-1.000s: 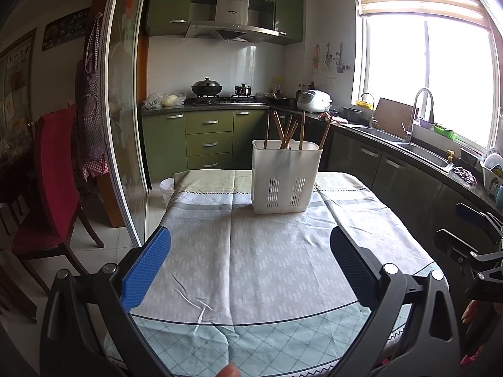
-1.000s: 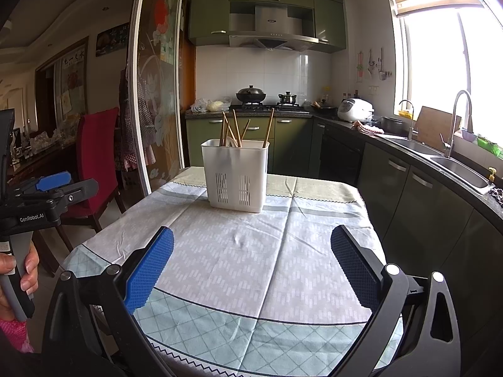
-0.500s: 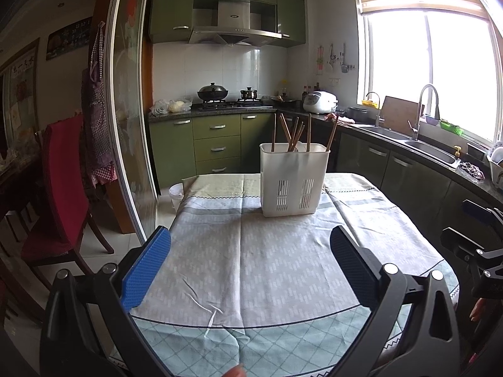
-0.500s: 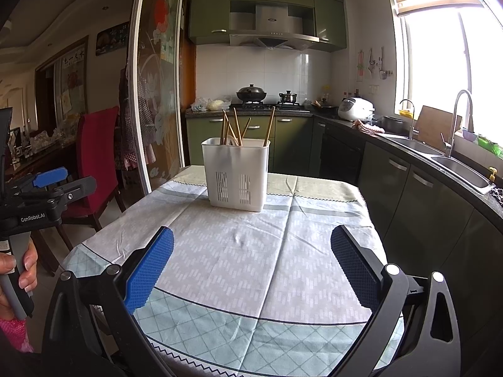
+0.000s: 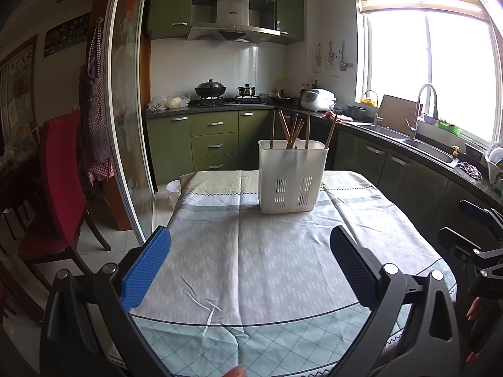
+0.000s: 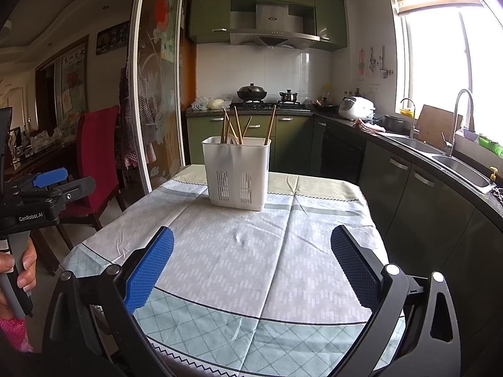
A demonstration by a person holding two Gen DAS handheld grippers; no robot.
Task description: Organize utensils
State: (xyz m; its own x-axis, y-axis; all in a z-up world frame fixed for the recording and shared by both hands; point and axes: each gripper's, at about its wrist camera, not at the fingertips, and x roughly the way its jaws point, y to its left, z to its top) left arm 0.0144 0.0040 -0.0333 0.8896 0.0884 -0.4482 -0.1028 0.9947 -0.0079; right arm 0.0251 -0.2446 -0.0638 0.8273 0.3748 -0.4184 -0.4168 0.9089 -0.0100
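Observation:
A white slotted utensil holder (image 5: 292, 177) stands upright at the far end of the table; it also shows in the right wrist view (image 6: 237, 174). Several wooden chopsticks (image 5: 294, 130) stand in it, also seen in the right wrist view (image 6: 234, 125). My left gripper (image 5: 250, 248) is open and empty, held above the near part of the table, well short of the holder. My right gripper (image 6: 251, 251) is open and empty, likewise short of the holder. Each gripper shows at the edge of the other's view.
The table carries a grey and pale-green cloth (image 5: 267, 257). A red chair (image 5: 59, 182) stands at the left beside a glass sliding door (image 5: 125, 125). Green cabinets and a counter with a sink (image 5: 421, 150) run along the right.
The left gripper has drawn back and risen a little, so the holder looks smaller and more centred. The right gripper has hardly moved.

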